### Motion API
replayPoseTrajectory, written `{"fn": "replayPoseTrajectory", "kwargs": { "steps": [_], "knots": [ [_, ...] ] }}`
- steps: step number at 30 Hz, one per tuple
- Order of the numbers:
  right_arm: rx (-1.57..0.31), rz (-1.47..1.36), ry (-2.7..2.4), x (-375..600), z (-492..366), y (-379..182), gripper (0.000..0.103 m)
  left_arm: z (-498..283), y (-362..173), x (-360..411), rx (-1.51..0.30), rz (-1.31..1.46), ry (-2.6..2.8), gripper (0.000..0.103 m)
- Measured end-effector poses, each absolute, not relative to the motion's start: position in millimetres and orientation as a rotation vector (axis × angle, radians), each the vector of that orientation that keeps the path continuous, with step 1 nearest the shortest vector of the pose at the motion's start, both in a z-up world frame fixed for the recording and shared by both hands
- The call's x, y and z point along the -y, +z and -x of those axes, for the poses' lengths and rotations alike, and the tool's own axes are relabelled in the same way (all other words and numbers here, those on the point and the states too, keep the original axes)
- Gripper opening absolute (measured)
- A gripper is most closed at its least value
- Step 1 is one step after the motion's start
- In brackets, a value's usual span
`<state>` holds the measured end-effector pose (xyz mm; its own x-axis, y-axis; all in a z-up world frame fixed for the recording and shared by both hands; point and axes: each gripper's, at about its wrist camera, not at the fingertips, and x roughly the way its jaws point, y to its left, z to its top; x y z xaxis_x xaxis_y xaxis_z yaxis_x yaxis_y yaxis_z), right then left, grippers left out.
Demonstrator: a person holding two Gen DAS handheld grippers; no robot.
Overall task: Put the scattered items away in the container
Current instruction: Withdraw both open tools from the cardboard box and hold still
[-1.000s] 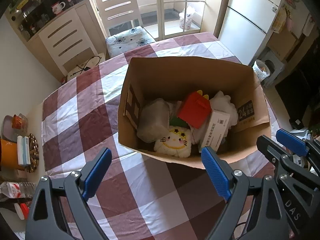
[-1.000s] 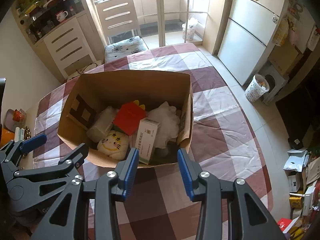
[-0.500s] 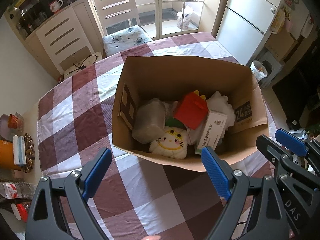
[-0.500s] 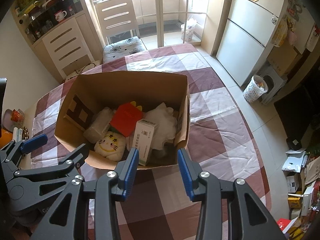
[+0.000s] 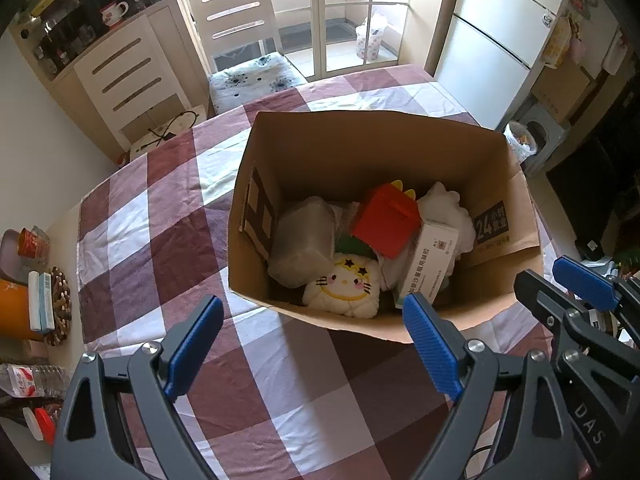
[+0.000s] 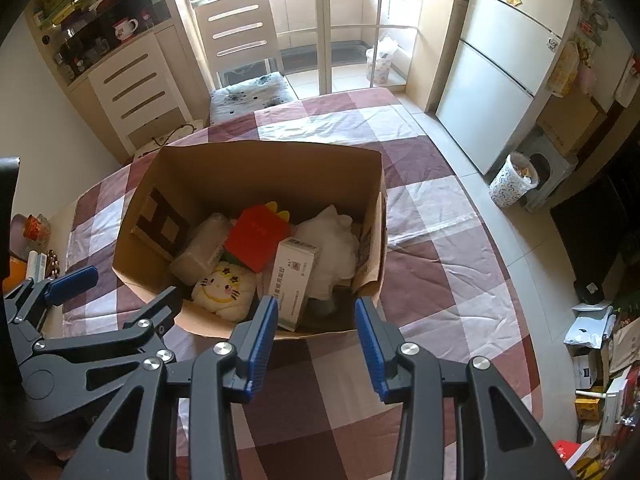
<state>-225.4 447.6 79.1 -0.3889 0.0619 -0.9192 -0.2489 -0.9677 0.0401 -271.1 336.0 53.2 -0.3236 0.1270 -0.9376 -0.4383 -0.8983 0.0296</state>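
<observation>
A brown cardboard box (image 5: 360,148) (image 6: 256,168) stands open on the checked tablecloth. Inside lie a red carton (image 5: 386,224) (image 6: 256,238), a white cat plush (image 5: 344,290) (image 6: 224,290), a white medicine box (image 5: 428,264) (image 6: 294,280), a grey wrapped bundle (image 5: 302,242) and a white fluffy item (image 5: 444,208) (image 6: 332,252). My left gripper (image 5: 308,342) hangs open above the table in front of the box, nothing between its fingers. My right gripper (image 6: 315,336) is open too, narrower, near the box's front right corner, holding nothing.
A white chair (image 5: 240,40) stands beyond the table's far edge, with a cabinet (image 5: 128,76) to its left and a fridge (image 5: 492,48) to the right. An orange container (image 5: 12,308), a wooden trivet (image 5: 60,308) and a water bottle (image 5: 32,380) sit at the left edge.
Both views drifted slightly, so the box sits a little lower and nearer in the frames. Neither gripper's opening changed.
</observation>
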Motion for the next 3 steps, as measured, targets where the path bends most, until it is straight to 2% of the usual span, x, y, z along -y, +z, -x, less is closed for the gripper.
{"fn": "replayPoseTrajectory", "kwargs": {
  "steps": [3],
  "knots": [
    [-0.256,1.618,2.459,-447.0,225.4,78.8,0.041,271.1,53.4,-335.8,-0.399,1.567,2.270,0.092]
  ]
}}
